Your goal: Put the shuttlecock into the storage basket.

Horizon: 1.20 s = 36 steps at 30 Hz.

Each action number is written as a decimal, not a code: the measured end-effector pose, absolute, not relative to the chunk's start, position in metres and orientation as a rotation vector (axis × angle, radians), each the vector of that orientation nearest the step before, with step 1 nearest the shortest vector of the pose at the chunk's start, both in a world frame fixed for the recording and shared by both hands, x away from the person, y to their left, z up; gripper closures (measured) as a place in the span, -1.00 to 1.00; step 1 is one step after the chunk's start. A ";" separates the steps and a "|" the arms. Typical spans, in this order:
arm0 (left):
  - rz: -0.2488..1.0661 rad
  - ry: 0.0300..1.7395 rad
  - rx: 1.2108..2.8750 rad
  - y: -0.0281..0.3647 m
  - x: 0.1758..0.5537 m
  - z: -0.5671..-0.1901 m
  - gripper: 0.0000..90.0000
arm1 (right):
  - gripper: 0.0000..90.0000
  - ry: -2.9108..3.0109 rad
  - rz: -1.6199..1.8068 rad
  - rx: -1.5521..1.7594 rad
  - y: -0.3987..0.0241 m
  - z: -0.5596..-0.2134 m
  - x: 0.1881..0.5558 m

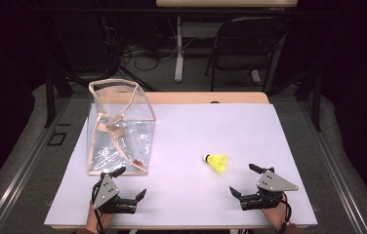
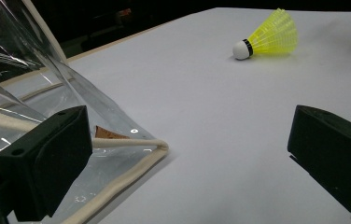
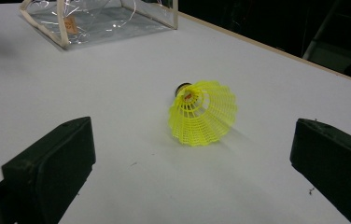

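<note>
The right hand-held gripper [image 1: 244, 181] gapes wide, the shuttlecock [image 1: 216, 162] at its 11 o'clock, lined up for a grab. The left hand-held gripper [image 1: 132, 183], also wide, waits by the clear bag [image 1: 119, 127], probably to steady it.

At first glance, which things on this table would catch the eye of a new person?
The bright yellow plastic shuttlecock stands out first, lying on its side on the white table, right of centre, just ahead of the open right gripper. Next comes the clear plastic bag with beige trim, standing open at the left, close beside the open left gripper.
</note>
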State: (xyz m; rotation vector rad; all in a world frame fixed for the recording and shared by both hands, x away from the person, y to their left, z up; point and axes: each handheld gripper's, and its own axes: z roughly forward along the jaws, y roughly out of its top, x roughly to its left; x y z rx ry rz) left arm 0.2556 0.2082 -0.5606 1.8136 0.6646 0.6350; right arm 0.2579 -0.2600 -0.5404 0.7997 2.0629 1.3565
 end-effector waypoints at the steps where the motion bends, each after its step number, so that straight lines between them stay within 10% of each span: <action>1: 0.635 0.665 1.814 0.208 0.256 -0.561 -1.00 | -1.00 2.066 1.356 0.802 -0.259 -0.540 0.259; 36: 0.633 0.662 1.812 0.208 0.256 -0.560 -1.00 | -1.00 2.170 1.303 0.809 -0.251 -0.528 0.303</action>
